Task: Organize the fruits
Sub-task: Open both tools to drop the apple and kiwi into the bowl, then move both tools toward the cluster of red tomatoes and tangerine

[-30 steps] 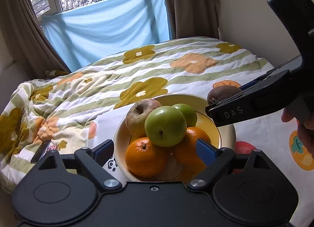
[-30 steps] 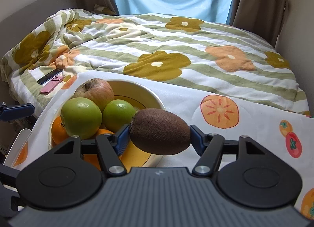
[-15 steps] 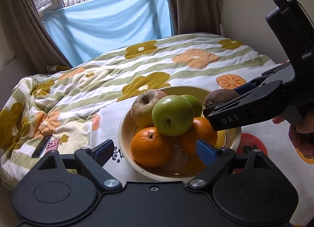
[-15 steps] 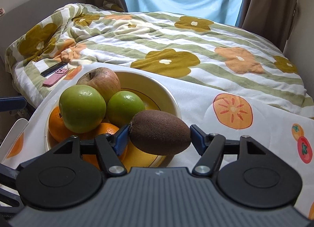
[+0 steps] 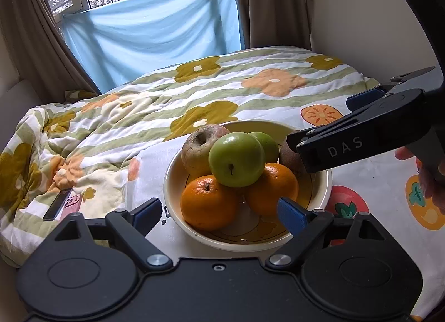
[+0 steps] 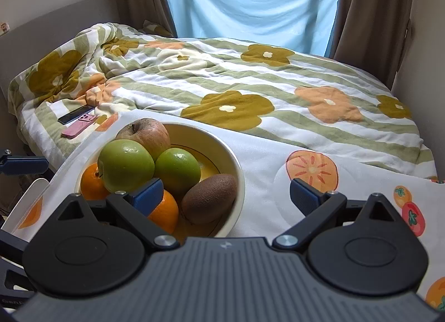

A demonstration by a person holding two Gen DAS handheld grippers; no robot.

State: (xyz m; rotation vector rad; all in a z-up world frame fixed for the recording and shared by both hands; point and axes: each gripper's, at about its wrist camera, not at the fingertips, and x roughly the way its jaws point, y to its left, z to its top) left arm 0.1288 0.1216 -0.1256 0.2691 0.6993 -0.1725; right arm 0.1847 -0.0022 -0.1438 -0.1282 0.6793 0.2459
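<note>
Right gripper [image 6: 225, 195] has just been opening and its jaws are spread wide with nothing between them, because the kiwi [image 6: 209, 199] now sits in the bowl [image 6: 236, 160], leaning on the near-right wall. Left gripper [image 5: 219, 214] hovers open and empty at the rim. Behind it, apples are piled on oranges. Phones lie on the quilt [image 6: 250, 77] beyond.

A cream bowl [image 5: 319, 196] on a fruit-print cloth [image 5: 370, 210] holds two oranges [image 5: 205, 202], three apples [image 5: 236, 159] and a kiwi [image 5: 289, 155], with the left gripper [image 5: 219, 213] spread wide before it.
</note>
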